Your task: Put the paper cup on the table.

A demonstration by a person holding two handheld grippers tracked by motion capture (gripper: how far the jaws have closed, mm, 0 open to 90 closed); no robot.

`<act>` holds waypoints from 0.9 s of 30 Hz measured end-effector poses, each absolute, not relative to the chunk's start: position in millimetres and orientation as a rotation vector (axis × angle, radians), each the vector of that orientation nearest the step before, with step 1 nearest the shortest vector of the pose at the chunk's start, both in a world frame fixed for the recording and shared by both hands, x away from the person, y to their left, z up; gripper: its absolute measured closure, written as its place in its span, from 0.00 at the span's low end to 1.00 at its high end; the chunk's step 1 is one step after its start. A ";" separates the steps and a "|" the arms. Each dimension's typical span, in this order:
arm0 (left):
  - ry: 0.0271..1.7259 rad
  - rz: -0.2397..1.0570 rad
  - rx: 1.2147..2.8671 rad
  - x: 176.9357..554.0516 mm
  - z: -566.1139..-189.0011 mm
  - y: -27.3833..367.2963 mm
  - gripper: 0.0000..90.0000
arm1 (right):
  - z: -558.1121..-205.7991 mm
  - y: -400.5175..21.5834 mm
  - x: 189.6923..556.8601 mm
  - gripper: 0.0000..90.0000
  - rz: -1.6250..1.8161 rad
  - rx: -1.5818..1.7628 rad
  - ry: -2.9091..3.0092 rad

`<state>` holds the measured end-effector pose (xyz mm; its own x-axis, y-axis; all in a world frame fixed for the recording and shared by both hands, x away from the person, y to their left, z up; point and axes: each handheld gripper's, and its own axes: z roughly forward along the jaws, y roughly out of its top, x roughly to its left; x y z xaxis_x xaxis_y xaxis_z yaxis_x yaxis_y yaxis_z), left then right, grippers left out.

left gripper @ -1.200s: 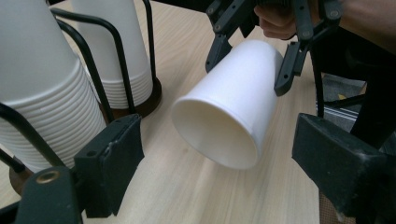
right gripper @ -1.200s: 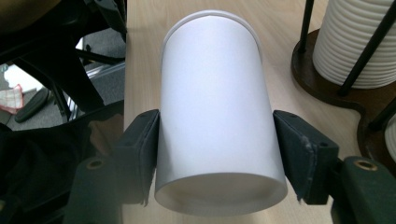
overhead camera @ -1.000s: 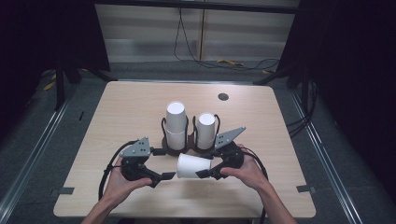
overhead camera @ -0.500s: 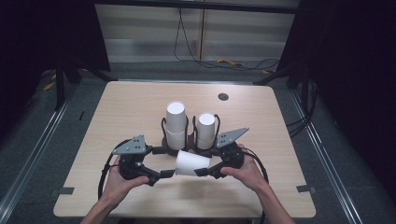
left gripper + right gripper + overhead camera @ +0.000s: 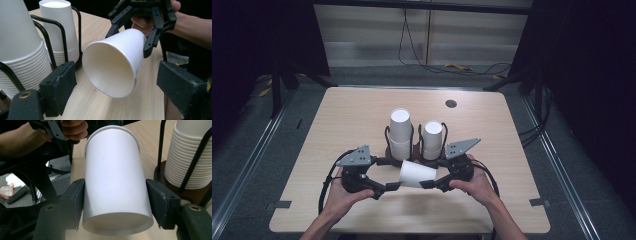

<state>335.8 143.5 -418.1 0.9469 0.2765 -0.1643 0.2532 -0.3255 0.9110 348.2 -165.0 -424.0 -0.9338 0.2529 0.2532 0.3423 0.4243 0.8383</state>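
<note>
Change since earlier: both hands have drawn nearer the person's edge of the table, and the left gripper has swung in until its jaws flank the cup's open mouth; the two stacks have stayed put.
Paper cup (image 5: 417, 174): single white cup, lying on its side in the air just above the table, between the two grippers, in front of the stacks; its base end points to the right gripper and its open mouth to the left one.
Right gripper (image 5: 430, 184): jaws clamped on the cup's wall near the base, one pad on each side, as the right gripper view shows.
Left gripper (image 5: 392, 187): jaws spread wide, one on either side of the cup's rim, not pressing it.
Cup stacks: taller stack (image 5: 400, 131) and shorter stack (image 5: 432, 138), both upside down in black wire holders, side by side just behind the held cup.
Table (image 5: 352, 112): pale wood, with a small dark round disc (image 5: 451, 103) near its far edge.
</note>
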 end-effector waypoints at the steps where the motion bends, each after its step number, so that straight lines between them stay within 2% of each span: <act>1: 0.380 0.027 1.923 336.2 -418.2 143.6 0.17 | -424.2 -165.2 348.2 0.39 -1.555 -0.539 -2.574; 14: 0.374 0.037 1.930 336.7 -419.8 140.8 0.17 | -427.6 -162.4 346.7 0.39 -1.636 -0.484 -2.540; 27: 0.401 -0.008 1.906 341.9 -427.3 135.1 0.17 | -427.7 -159.8 345.9 0.39 -1.667 -0.452 -2.511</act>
